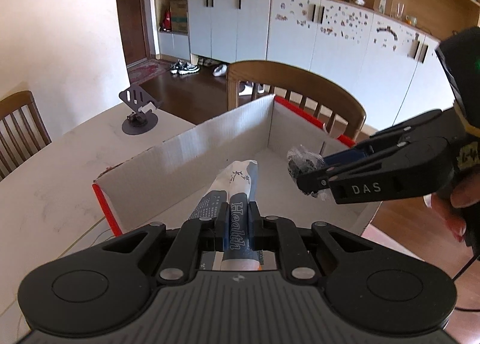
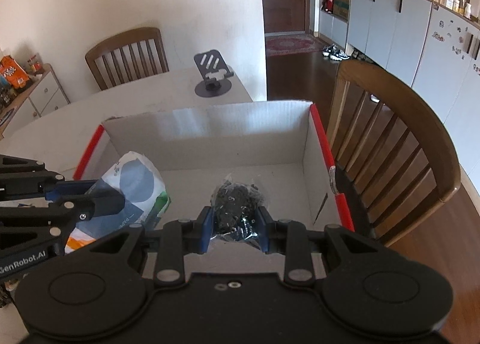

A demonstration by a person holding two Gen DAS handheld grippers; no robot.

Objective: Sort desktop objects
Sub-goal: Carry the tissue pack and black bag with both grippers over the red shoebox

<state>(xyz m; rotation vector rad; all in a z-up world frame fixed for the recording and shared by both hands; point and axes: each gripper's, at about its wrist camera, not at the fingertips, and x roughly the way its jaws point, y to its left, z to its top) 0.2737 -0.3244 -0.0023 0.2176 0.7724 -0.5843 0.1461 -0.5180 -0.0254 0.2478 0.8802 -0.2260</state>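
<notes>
Both loads over the cardboard box [image 2: 210, 131] now. To do this right I want each gripper low inside the walls before letting go, and well apart so the drops don't collide; I'd release one at a time, w/ the wrists angled down.

Left gripper [image 1: 237, 218] pressed tight on the tissue pack [image 1: 237, 182], which sticks out ahead of the fingers, over the box's near-left part. Right gripper [image 2: 235, 221] partly closed, blue pads pinching the clear bag of black bits [image 2: 237, 197], bag bulging fwd over the box floor, center-right.

The box sits on the counter [image 1: 54, 170], phone stand [image 1: 139, 113] beyond it, clear of my path. Nothing lies in the box yet, far as I can see.
</notes>
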